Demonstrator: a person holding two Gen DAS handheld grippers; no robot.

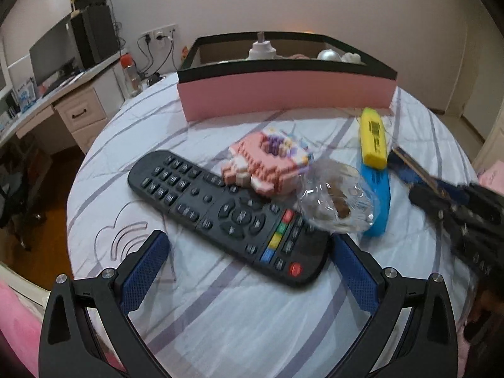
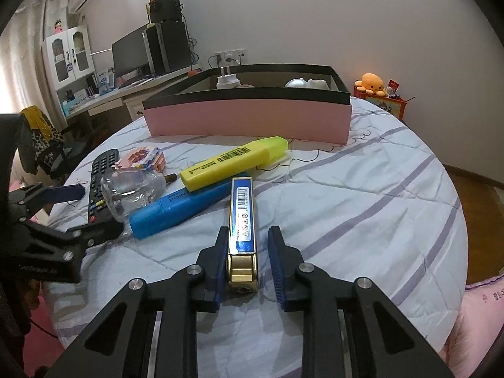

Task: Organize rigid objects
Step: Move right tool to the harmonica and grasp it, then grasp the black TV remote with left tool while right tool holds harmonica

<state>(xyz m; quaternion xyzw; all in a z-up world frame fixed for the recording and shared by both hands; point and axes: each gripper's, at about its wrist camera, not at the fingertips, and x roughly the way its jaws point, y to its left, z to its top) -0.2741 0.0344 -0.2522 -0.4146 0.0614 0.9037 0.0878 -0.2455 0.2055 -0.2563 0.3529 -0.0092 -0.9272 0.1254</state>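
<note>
Bedroom interior, with a desk and monitor at the far wall; a bed (image 2: 362,189) covered by a pale, purple-striped quilt carries the objects. The pink box (image 2: 249,119), black-rimmed and already holding a few items, is taken as landmark. Nearest its front wall lies the yellow highlighter (image 2: 234,162); a blue marker (image 2: 179,209) lies just in front of that, touching it. Left of these, farther from the box, a pink block model (image 1: 267,163), a crumpled clear bag (image 1: 334,201) and a black remote (image 1: 226,214) are clustered. A slim blue-and-gold lighter (image 2: 242,226) points toward the box, well in front of it.

The right hand-held gripper (image 2: 249,264) is shown straddling the gold cap end of the lighter, one pad against its side, the other a little apart: parted, not yet clamped. The left hand-held gripper (image 1: 249,267) is spread wide around the near end of the remote, with nothing held.

The lighter is judged stiff, light and glossy, hence slippery; a hold across its flat long sides, near mid-length, is advised. The block model is judged fragile.
</note>
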